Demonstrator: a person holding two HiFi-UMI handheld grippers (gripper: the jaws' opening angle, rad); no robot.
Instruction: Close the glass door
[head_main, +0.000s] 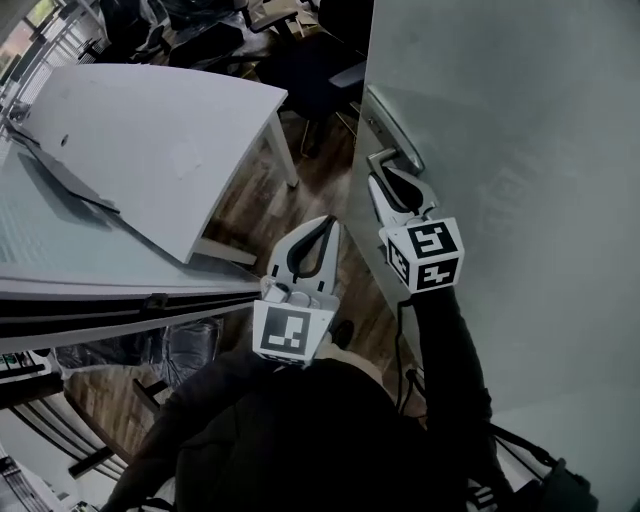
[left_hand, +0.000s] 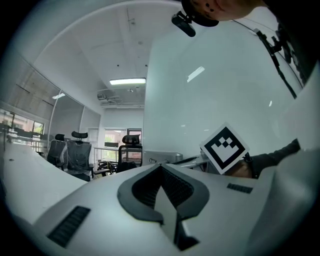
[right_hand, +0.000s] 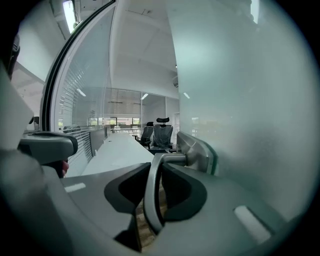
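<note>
Right gripper view: jaws pinched narrow on the metal door handle (right_hand: 151, 192). The bent end of the lever runs straight through the gap, with a pad on each side of it. Handle plate sits just beyond the tips, fixed to the frosted glass door (right_hand: 250, 100), which fills the right of the frame.

Head view: right gripper (head_main: 398, 183) reaches forward along the door face. The handle's long axis runs along the door, away from the person, roughly in line with the gripper. Door stands at the person's right, its near edge by the handle. Wood floor and a white desk (head_main: 150, 150) lie to the left.

Left gripper (head_main: 325, 230) hangs lower, well apart from the handle, over the floor between desk and door. Left gripper view shows its jaws together with nothing between them.

Right hand is the one on the handle, so it likely does the closing. The door would swing from that grip. Which way it must swing isn't clear; frame and hinge aren't in view.
</note>
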